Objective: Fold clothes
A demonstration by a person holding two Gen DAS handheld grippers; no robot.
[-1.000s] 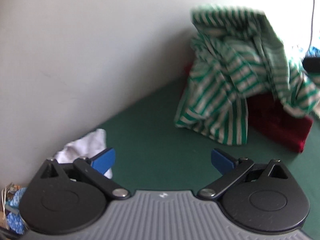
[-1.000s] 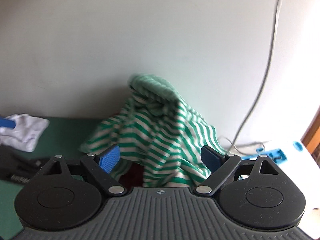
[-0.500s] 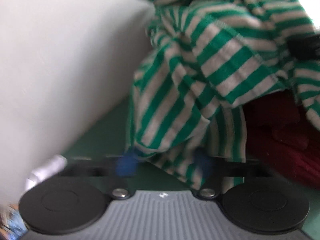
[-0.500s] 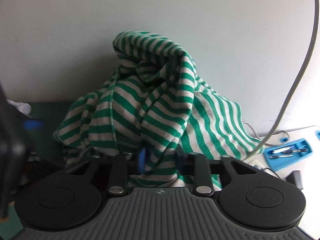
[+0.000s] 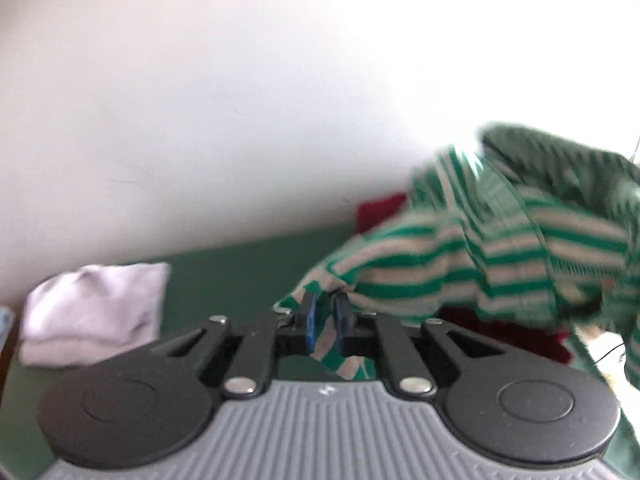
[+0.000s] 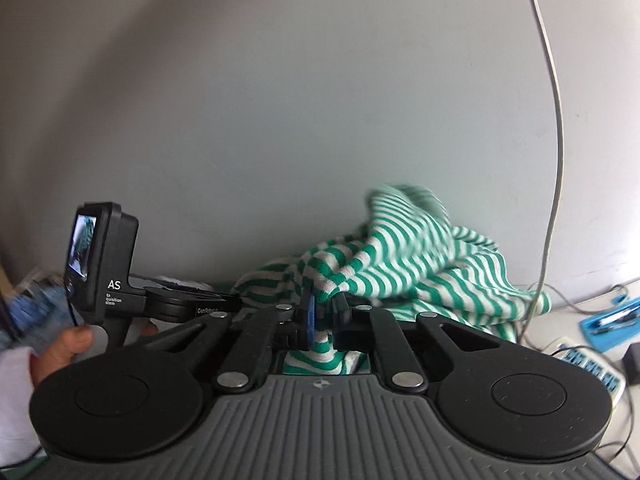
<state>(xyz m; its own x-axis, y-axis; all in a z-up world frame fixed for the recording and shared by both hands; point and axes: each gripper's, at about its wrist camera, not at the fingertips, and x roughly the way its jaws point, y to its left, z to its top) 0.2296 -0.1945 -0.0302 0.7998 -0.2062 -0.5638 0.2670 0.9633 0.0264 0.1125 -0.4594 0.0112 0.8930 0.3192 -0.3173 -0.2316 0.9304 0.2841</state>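
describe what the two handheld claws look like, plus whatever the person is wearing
Both match: the left claw and right claw have blue finger pads on black linkage arms with silver pivot screws, two round black discs and a ribbed grey body. The left unit carries a small screen and white lettering. A white sleeve shows.

The shirt (image 5: 460, 272) has green and white stripes. Under it lies a dark red cloth (image 5: 500, 330). The table top (image 5: 232, 276) is dark green. A folded cloth (image 5: 92, 312) on it is pale white. The gripper pads (image 5: 310, 320) are blue, and their arms are black. The wall (image 6: 280, 120) is plain white. A tray (image 6: 612, 318) is bright blue.
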